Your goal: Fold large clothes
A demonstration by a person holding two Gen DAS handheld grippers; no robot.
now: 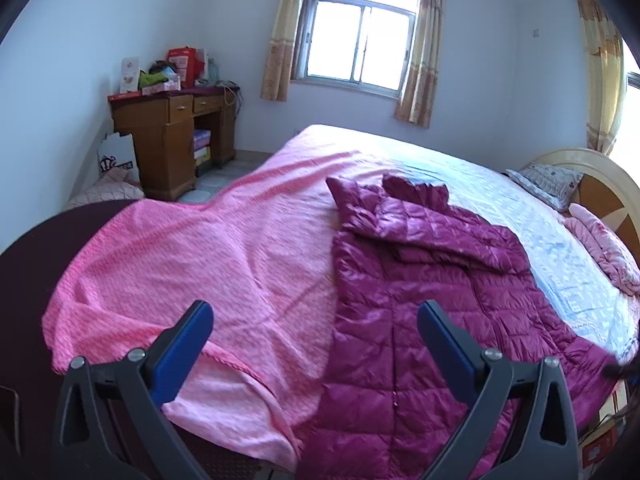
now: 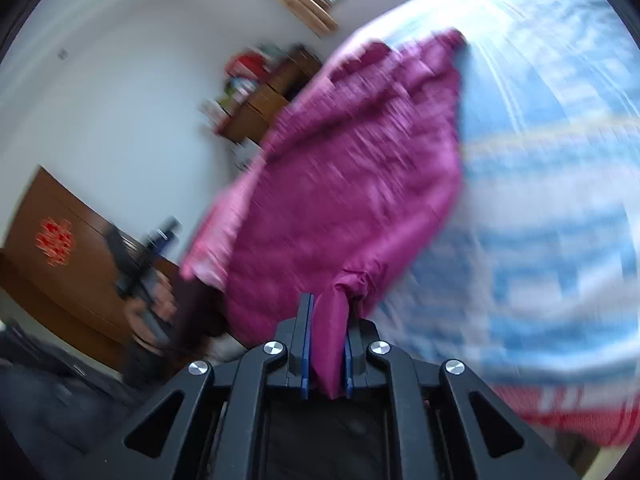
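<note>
Magenta jacket (image 2: pixel 344 184) fold pinched in right claw (image 2: pixel 326 320); left claw (image 1: pixel 315 322) wide, empty.
</note>
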